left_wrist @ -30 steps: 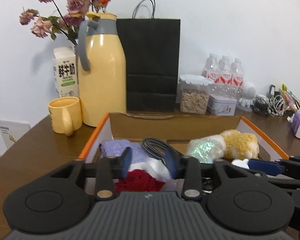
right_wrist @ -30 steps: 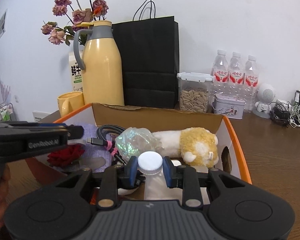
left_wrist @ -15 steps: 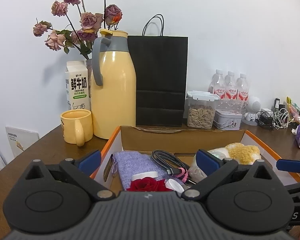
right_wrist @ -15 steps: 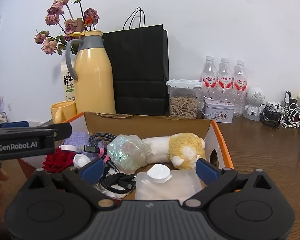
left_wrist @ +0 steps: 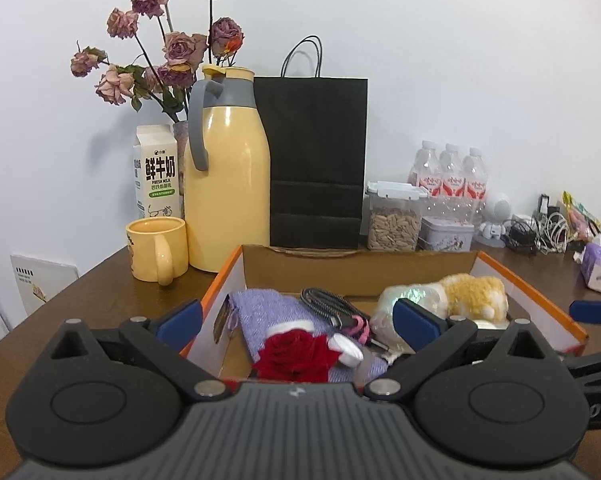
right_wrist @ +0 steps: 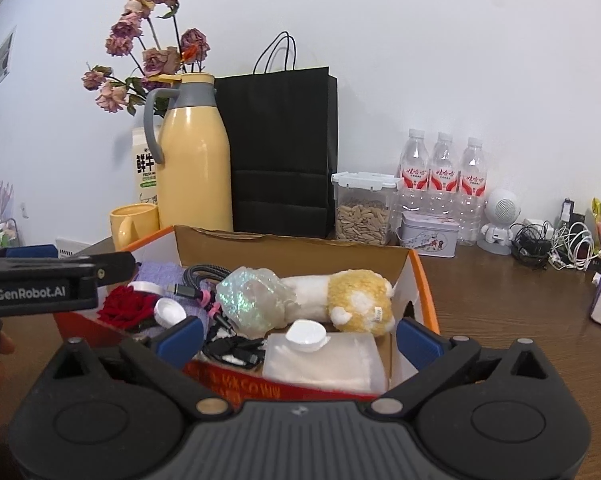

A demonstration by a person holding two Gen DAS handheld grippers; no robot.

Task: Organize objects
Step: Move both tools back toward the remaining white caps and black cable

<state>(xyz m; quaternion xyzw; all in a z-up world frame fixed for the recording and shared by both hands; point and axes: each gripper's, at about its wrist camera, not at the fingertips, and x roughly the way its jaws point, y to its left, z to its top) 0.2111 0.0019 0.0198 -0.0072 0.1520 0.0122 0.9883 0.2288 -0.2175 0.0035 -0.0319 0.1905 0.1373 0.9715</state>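
Note:
An orange-rimmed cardboard box [left_wrist: 236,264] [right_wrist: 424,280] sits on the wooden table. It holds a red rose [left_wrist: 296,354] [right_wrist: 126,306], a purple cloth [left_wrist: 260,308], a black cable [left_wrist: 326,302] [right_wrist: 202,274], an iridescent bag [right_wrist: 248,300], a yellow-white plush [left_wrist: 472,292] [right_wrist: 356,296] and a clear white-capped bottle [right_wrist: 324,364]. My left gripper [left_wrist: 296,322] is open and empty, just in front of the box above the rose. My right gripper [right_wrist: 298,338] is open and empty, above the box's near edge over the bottle.
Behind the box stand a yellow mug [left_wrist: 158,248], a yellow thermos [left_wrist: 228,188], a milk carton [left_wrist: 156,172], dried roses [left_wrist: 168,52], a black paper bag [left_wrist: 316,160], a seed jar [right_wrist: 364,208], a tin [right_wrist: 428,236] and water bottles [right_wrist: 440,176]. Cables [right_wrist: 552,244] lie right.
Both grippers opened and pulled back and up from the box. The right one let go of the white-capped bottle, which now lies in the box; the left one let go over the rose.

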